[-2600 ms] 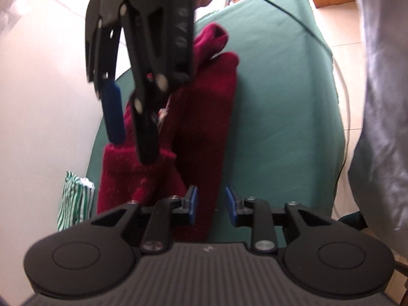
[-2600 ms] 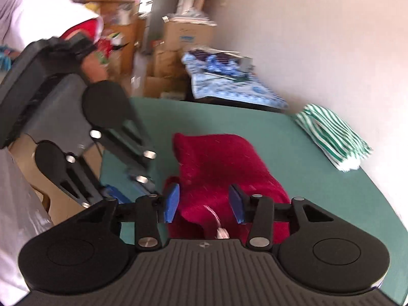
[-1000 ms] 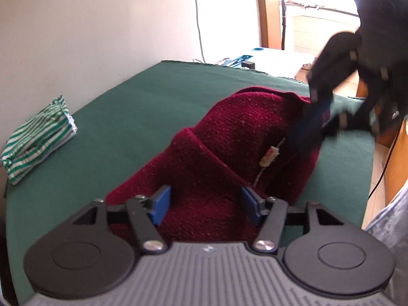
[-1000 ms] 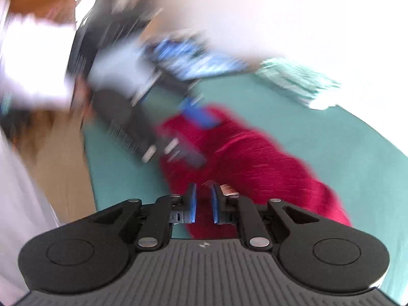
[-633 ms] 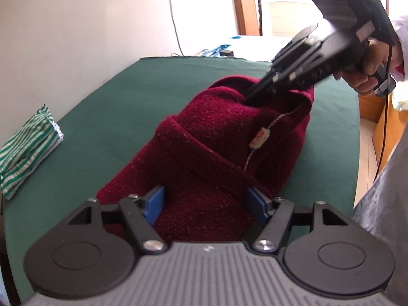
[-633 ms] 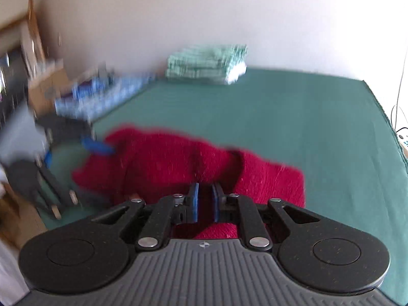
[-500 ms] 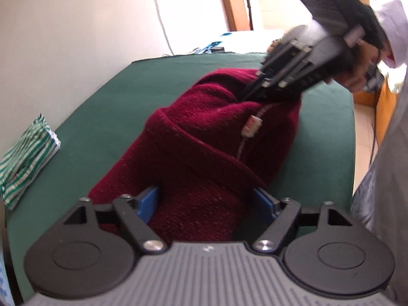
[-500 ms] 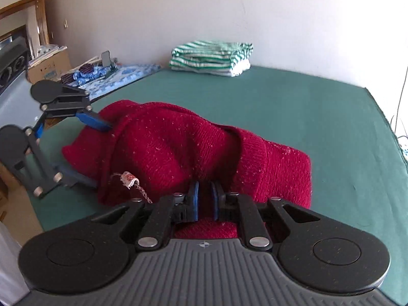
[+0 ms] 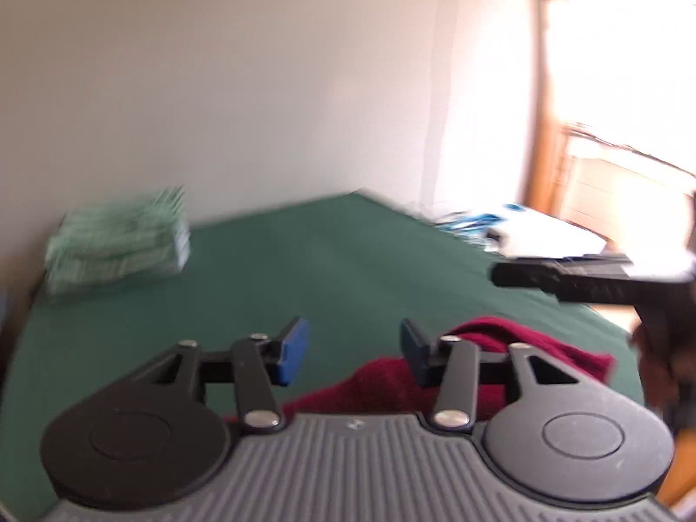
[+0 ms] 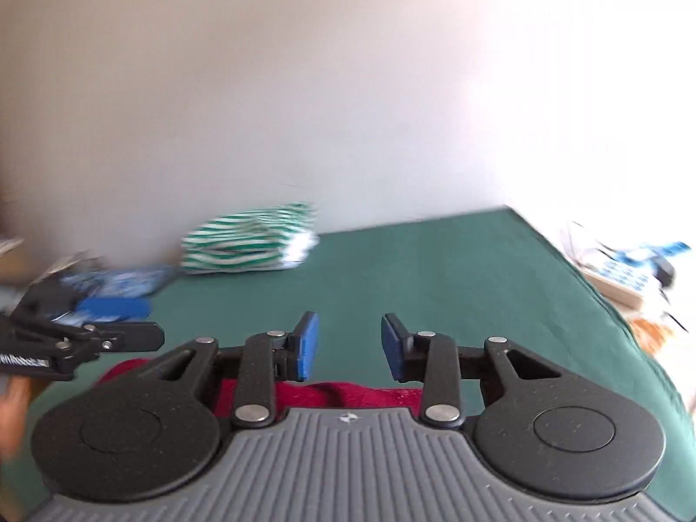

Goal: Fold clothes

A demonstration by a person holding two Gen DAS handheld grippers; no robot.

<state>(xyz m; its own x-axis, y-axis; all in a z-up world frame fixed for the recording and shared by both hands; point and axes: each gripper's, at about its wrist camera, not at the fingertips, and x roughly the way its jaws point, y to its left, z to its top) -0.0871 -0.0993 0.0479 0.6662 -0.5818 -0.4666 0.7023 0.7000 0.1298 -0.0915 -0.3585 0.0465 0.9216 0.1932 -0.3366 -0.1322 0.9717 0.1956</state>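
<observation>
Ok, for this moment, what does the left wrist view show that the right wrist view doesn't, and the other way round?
Only the left wrist view shows the bright wooden-framed doorway and the right gripper seen from outside, at the right edge. Only the right wrist view shows the blue patterned bedding beyond the table's left end and the left gripper from outside. Both show the red sweater lying on the green table, the folded striped clothes by the wall, and open, empty fingers: left gripper, right gripper.
</observation>
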